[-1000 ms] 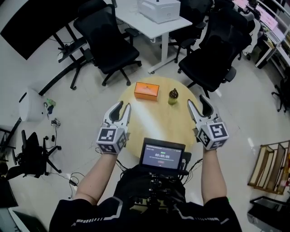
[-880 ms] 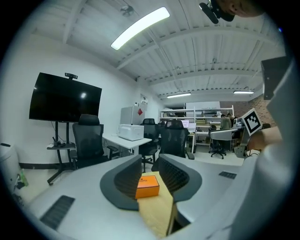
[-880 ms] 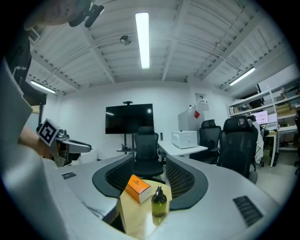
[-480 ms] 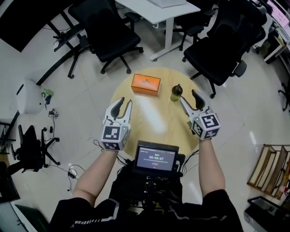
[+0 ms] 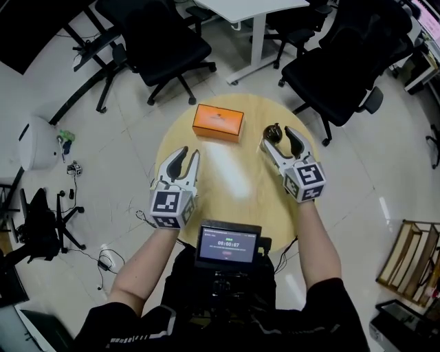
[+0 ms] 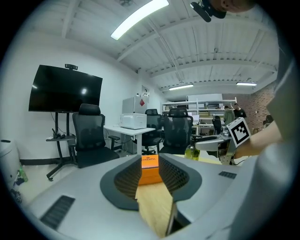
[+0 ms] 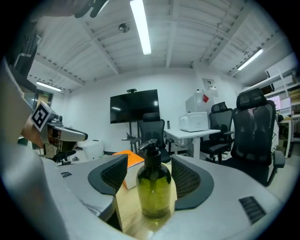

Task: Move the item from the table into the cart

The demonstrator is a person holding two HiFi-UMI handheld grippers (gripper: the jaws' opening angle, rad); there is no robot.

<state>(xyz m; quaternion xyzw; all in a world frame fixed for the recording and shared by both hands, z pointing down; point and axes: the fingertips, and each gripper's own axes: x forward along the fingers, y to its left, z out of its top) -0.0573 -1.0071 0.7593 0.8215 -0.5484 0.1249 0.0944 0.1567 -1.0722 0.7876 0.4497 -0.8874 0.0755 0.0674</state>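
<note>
A green pump bottle (image 5: 271,132) stands upright at the right of the round wooden table (image 5: 234,199). My right gripper (image 5: 280,139) is open around it. In the right gripper view the bottle (image 7: 153,192) sits between the pads of the right gripper (image 7: 149,180) with a gap on each side. These jaws have just been opening. An orange box (image 5: 218,122) lies at the table's far side. My left gripper (image 5: 184,159) hovers open over the table's left part and points at the box (image 6: 149,165), well short of it, nothing held.
Black office chairs (image 5: 165,41) (image 5: 340,75) and a white desk (image 5: 256,10) stand beyond the table. A small screen (image 5: 227,245) hangs at the person's chest. A white bin (image 5: 33,141) sits on the floor at left, a wooden rack (image 5: 407,251) at right.
Both grippers have come down toward the table. The right one moved forward and left until the bottle stood between its jaws, which widened. The left one sank slightly toward the table's left edge.
</note>
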